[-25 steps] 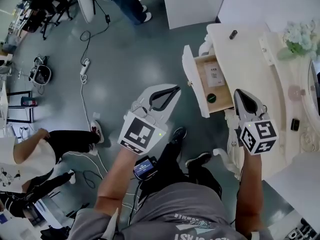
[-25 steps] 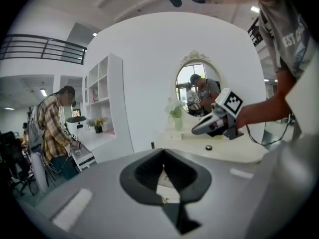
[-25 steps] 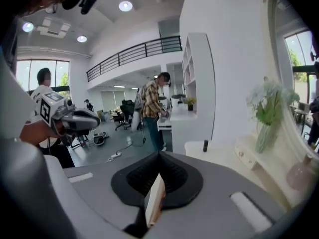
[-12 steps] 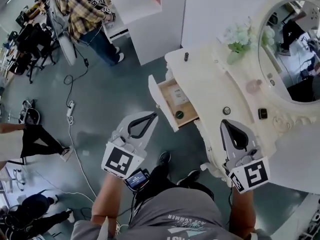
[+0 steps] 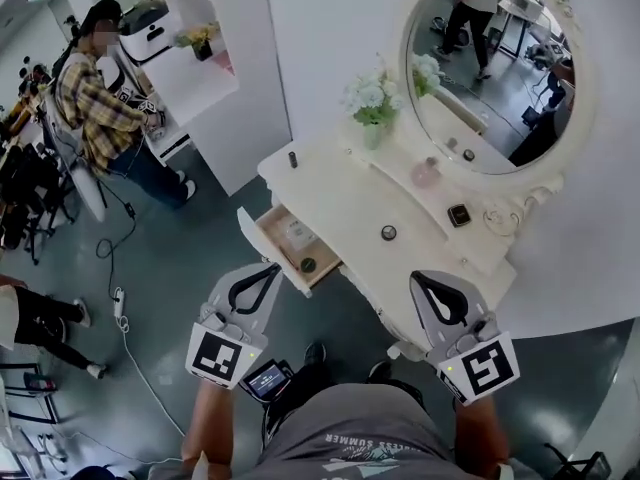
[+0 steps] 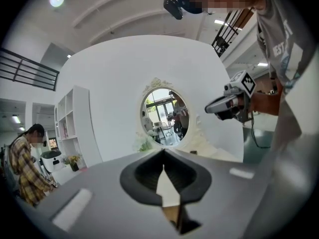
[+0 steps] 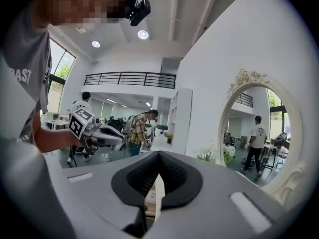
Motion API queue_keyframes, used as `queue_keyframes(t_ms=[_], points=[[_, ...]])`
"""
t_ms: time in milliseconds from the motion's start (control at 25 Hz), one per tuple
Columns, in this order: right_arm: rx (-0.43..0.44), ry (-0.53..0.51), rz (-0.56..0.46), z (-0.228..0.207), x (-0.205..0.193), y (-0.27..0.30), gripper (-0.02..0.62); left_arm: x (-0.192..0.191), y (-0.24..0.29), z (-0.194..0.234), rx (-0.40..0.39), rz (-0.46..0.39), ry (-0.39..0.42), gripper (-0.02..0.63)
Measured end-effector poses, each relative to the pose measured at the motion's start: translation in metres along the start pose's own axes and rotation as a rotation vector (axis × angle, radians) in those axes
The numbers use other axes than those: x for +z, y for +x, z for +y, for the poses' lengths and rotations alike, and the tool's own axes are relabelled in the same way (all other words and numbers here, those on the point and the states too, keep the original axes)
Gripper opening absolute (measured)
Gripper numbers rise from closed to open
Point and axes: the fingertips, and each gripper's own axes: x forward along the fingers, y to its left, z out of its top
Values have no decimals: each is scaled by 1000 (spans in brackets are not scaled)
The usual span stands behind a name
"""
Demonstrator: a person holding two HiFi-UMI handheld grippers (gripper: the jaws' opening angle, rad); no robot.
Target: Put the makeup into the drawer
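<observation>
Compact (image 5: 388, 232), small, dark and round, sits ahead of our closed, empty left gripper (image 5: 273, 267) and right gripper (image 5: 419, 277), probably light, slick, best pinched across.

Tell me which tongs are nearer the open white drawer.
Left. The left tongs hang just below the open white drawer; the right tongs are farther off to its right.

The drawer (image 5: 258, 245) at the left front of my vanity (image 5: 340, 200) is pulled well out, with a white front and bare wood inside. In it there's a small dark round makeup pot (image 5: 308, 265) near the front and a pale flat packet (image 5: 297, 233) just behind. On the top, all apart: dark round compact (image 5: 388, 233), dark square case (image 5: 459, 214), pink bottle (image 5: 427, 174), small dark upright tube (image 5: 293, 159).
</observation>
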Motion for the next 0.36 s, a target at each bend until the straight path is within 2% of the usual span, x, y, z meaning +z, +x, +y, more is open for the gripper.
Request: queue_keyframes(t_ms=[360], points=[[-79, 22, 22, -19, -2, -35, -2, 19, 19, -27, -80, -18, 7, 2]])
